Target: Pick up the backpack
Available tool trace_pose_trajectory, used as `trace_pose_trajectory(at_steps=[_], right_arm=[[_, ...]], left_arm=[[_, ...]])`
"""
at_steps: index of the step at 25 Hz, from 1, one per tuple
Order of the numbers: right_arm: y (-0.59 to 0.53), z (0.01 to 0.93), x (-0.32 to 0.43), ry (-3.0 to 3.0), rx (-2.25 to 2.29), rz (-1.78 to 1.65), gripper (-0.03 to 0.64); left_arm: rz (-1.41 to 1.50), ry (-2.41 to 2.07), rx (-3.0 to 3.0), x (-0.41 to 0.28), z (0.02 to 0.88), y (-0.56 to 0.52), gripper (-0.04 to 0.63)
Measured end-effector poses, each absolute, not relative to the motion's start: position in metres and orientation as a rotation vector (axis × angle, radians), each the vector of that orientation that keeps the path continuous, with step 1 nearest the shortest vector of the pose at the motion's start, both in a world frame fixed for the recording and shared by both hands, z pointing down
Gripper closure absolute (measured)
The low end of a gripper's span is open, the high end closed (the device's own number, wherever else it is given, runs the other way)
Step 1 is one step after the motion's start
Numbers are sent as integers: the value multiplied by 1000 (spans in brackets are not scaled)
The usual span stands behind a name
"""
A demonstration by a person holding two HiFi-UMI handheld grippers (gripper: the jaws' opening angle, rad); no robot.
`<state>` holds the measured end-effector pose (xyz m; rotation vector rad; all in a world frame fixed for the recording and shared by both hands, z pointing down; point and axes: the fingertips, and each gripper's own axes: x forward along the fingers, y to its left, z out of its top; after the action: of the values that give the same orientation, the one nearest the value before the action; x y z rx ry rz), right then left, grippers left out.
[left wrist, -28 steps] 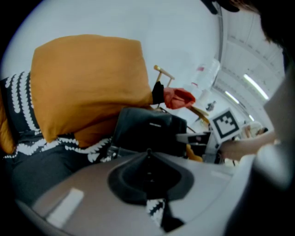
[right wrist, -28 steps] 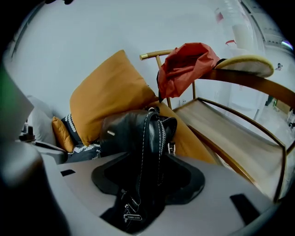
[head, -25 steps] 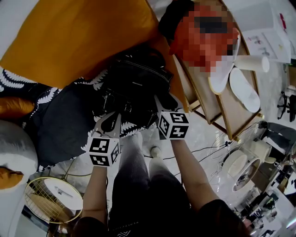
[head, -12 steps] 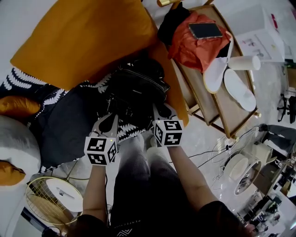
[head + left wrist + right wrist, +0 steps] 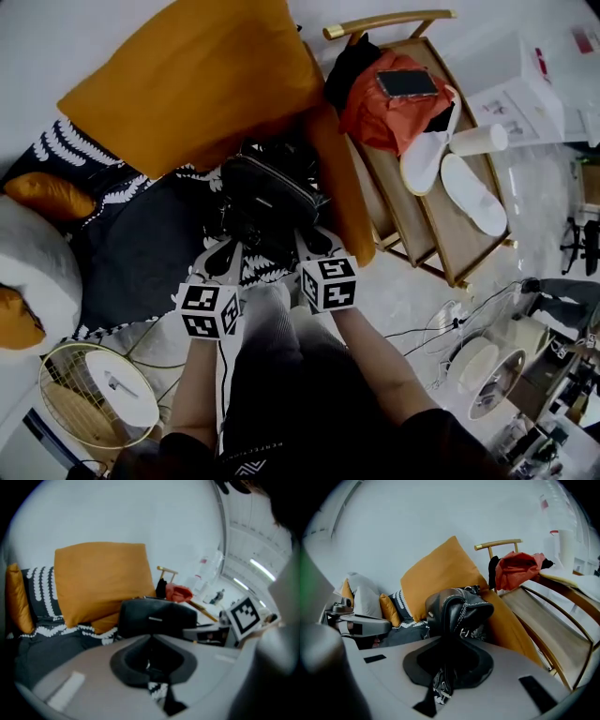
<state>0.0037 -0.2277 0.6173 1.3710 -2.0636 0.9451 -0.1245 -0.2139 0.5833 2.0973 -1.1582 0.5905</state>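
Observation:
The black backpack (image 5: pixel 267 199) hangs tilted over the sofa's dark leaf-print throw (image 5: pixel 141 246), in front of the big orange cushion (image 5: pixel 197 84). My left gripper (image 5: pixel 225 255) sits at its lower left edge, and in the left gripper view (image 5: pixel 151 654) the jaws are closed with a dark strap pinched between them below the bag (image 5: pixel 157 617). My right gripper (image 5: pixel 314 242) is at the bag's lower right. Its jaws have just been closing and now pinch a stitched black strap (image 5: pixel 451 620) that runs up to the backpack (image 5: pixel 440 604).
A wooden rack (image 5: pixel 412 211) to the right carries a red cloth (image 5: pixel 389 98), a phone (image 5: pixel 406 82) and white slippers (image 5: pixel 473 192). A gold wire basket with a white plate (image 5: pixel 98 398) stands at lower left. A fan (image 5: pixel 483 370) and cables lie on the floor at right.
The backpack has come up and toward me between the two grippers, now narrower and more upright. The right gripper has shifted left and back, and the left has risen a little.

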Motion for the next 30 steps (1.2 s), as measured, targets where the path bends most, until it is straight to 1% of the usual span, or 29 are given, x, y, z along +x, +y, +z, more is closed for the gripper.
trace_pose_trajectory(at_steps=[6, 15, 30], right_arm=[[-210, 595, -12, -2119, 1323, 959, 588], [-199, 554, -15, -2154, 1308, 1006, 588], [-163, 487, 2, -2202, 1311, 1011, 589]], left_arm=[[561, -1214, 2090, -134, 560, -195, 575], [550, -1274, 2096, -150, 532, -167, 577], [508, -1279, 2167, -146, 484, -149, 578]])
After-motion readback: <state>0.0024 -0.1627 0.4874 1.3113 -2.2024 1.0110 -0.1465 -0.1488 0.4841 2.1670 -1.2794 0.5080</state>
